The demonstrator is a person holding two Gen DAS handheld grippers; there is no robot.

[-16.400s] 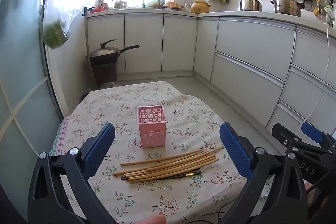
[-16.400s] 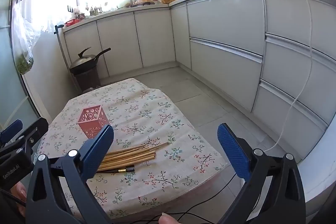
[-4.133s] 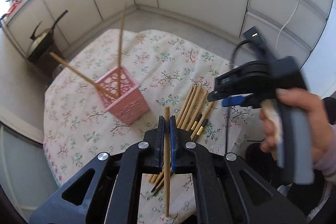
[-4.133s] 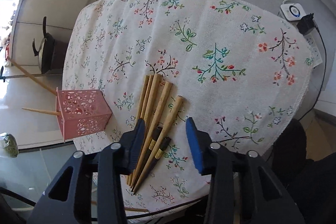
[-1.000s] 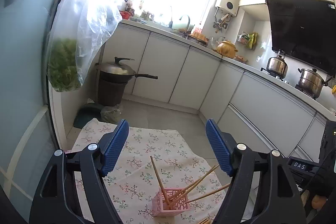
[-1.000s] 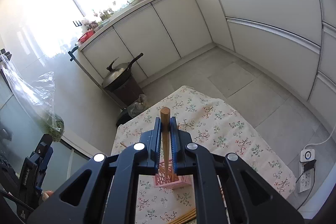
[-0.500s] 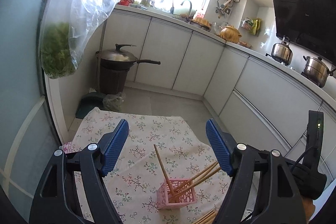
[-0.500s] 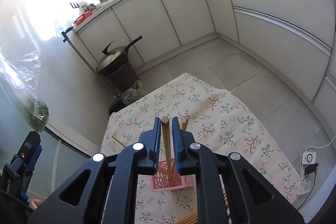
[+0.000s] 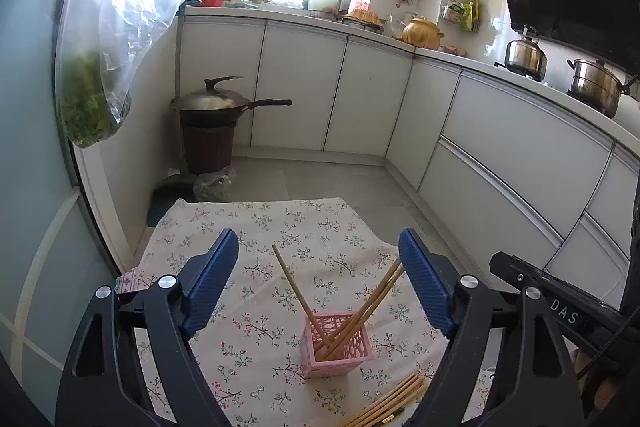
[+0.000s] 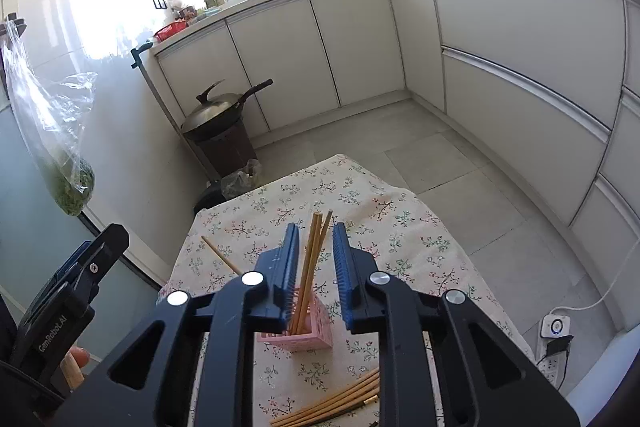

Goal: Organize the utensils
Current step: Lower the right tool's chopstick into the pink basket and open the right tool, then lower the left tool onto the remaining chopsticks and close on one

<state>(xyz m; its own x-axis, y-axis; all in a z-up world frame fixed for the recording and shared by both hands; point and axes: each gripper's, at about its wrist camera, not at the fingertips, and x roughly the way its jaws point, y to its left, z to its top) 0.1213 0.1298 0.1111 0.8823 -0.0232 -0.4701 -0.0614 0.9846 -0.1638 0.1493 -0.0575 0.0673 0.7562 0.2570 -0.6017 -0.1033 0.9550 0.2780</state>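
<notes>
A pink perforated holder [image 9: 338, 351] stands on the floral tablecloth [image 9: 256, 227] with several wooden chopsticks [image 9: 370, 299] leaning in it. More chopsticks [image 9: 394, 401] lie flat on the cloth in front of it. My left gripper [image 9: 318, 283] is open and empty, above and behind the holder. In the right wrist view the holder [image 10: 306, 335] sits just under my right gripper [image 10: 314, 269], whose jaws stand slightly apart around upright chopsticks [image 10: 310, 267] without pressing them. The loose chopsticks [image 10: 340, 397] lie below.
White kitchen cabinets [image 9: 500, 155] run along the back and right. A wok on a dark bin [image 9: 212, 123] stands on the floor beyond the table. A bag of greens [image 9: 92, 99] hangs at the left. A power strip [image 10: 556, 331] lies on the floor at the right.
My right gripper has opened and let the chopstick drop into the holder. Both grippers tilted down a little towards the table; the left stays open.
</notes>
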